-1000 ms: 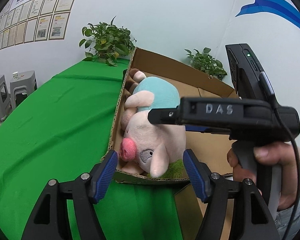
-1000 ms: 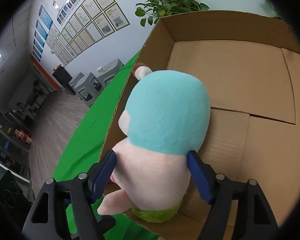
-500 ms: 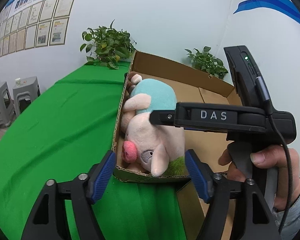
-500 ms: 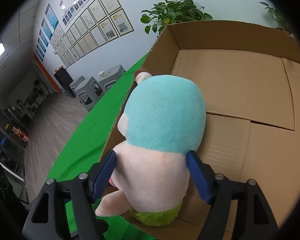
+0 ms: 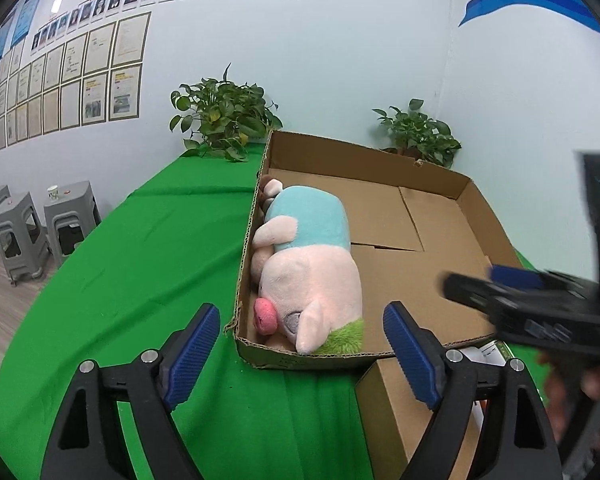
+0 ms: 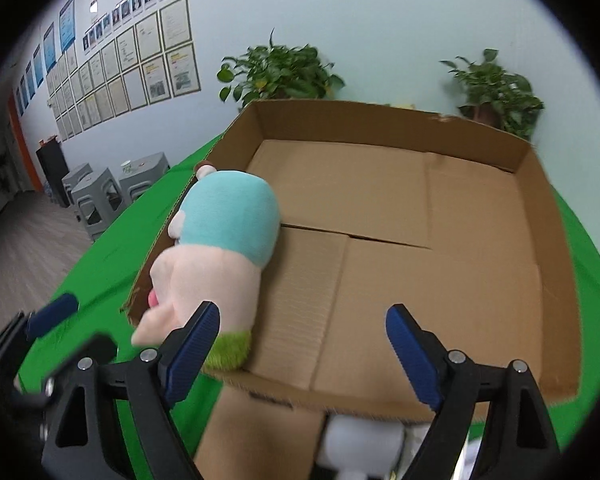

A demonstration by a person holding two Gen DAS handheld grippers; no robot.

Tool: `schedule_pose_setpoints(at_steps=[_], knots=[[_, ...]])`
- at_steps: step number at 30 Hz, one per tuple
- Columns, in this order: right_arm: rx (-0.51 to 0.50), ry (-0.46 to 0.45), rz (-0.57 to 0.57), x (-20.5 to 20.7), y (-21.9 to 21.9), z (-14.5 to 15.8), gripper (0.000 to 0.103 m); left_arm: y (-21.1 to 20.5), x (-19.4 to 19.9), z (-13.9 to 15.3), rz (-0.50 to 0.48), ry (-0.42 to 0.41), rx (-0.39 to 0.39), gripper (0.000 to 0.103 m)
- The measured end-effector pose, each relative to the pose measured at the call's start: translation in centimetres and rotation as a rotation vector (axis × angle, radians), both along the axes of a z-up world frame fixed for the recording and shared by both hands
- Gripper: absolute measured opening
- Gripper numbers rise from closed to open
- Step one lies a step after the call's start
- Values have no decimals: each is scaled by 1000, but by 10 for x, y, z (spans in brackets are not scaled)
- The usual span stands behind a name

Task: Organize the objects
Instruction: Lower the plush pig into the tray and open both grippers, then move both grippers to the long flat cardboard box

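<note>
A plush pig in a light blue shirt lies on its side along the left wall of a shallow cardboard box, snout toward me. My left gripper hovers just short of the box's near rim, its jaws opening with nothing pressed between them. The right gripper shows blurred at the right edge. In the right wrist view the pig lies left of my right gripper, whose jaws are opening over the bare box floor. The left gripper is blurred at lower left.
The box rests on a green tablecloth. A smaller cardboard box holding white items stands just in front of it. Two potted plants stand behind, against the wall. Grey stools stand off to the left.
Both grippers opened off the pig and drew back and up. The right one swung to the right, away from the pig, which stays lying in the box.
</note>
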State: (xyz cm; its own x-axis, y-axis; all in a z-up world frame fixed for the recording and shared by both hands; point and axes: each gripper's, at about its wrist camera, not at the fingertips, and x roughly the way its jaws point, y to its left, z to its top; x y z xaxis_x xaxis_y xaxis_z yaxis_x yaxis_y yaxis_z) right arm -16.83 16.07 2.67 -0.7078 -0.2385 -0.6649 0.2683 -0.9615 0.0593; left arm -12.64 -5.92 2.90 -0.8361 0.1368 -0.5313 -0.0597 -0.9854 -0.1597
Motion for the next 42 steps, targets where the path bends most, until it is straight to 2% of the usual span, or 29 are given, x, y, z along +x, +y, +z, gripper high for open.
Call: schedule_pose_setpoints(at_steps=[5, 14, 20, 30, 33, 38, 42], knots=[[-24, 33, -52, 36, 23, 2, 85, 1, 0, -3, -7, -33, 36, 84], [-8, 44, -85, 73, 37, -19, 85, 43, 31, 3, -67, -14, 3, 84], [1, 80, -123, 82, 49, -15, 85, 67, 51, 7, -82, -19, -52, 84], [14, 118, -140, 92, 56, -17, 85, 78, 66, 4, -79, -62, -59, 84], [18, 119, -132, 92, 56, -19, 85, 73, 69, 4, -83, -70, -47, 84], [-30, 93, -86, 97, 59, -23, 85, 65, 70, -2, -113, -112, -18, 84], [-89, 5, 12, 103, 56, -31, 86, 60, 70, -14, -171, -166, 50, 84]])
